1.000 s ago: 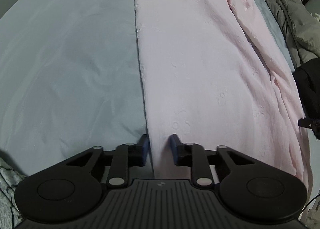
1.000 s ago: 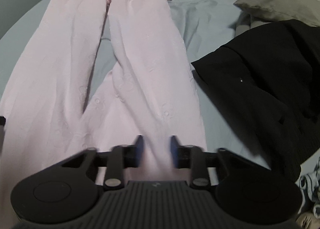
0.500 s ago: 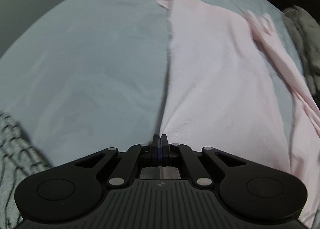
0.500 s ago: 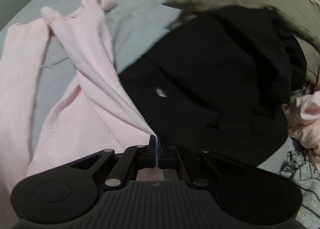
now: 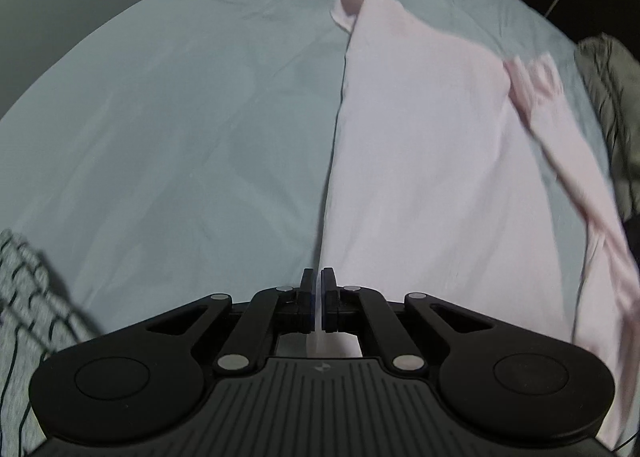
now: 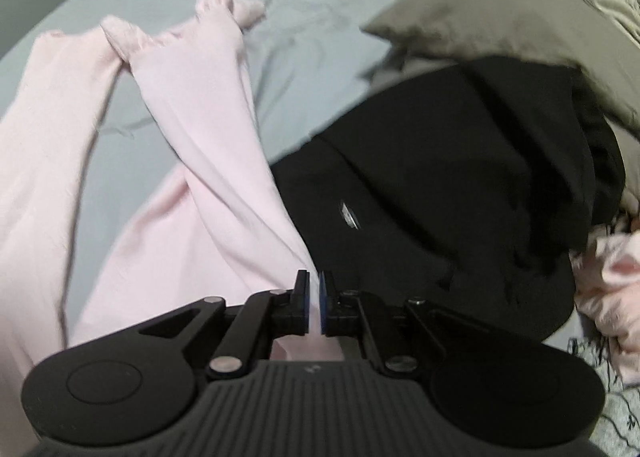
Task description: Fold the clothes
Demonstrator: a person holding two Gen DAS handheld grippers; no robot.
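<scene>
Left claw (image 5: pixel 318 297) & right claw (image 6: pixel 315 307) each pinched tight on near edge of pink garment (image 5: pixel 432 177), rest spread on bed (image 5: pixel 180 137). Risk: thin hem may slip out; right-side cloth could drag onto black garment (image 6: pixel 440 177) alongside.

Your left gripper (image 5: pixel 318 299) and right gripper (image 6: pixel 315 303) look alike: matte black, with a ribbed grey body along the bottom of the frame, round discs at both lower corners, silver screw heads on angled linkage arms, and blue pads inside the fingers (image 6: pixel 304 299).
</scene>
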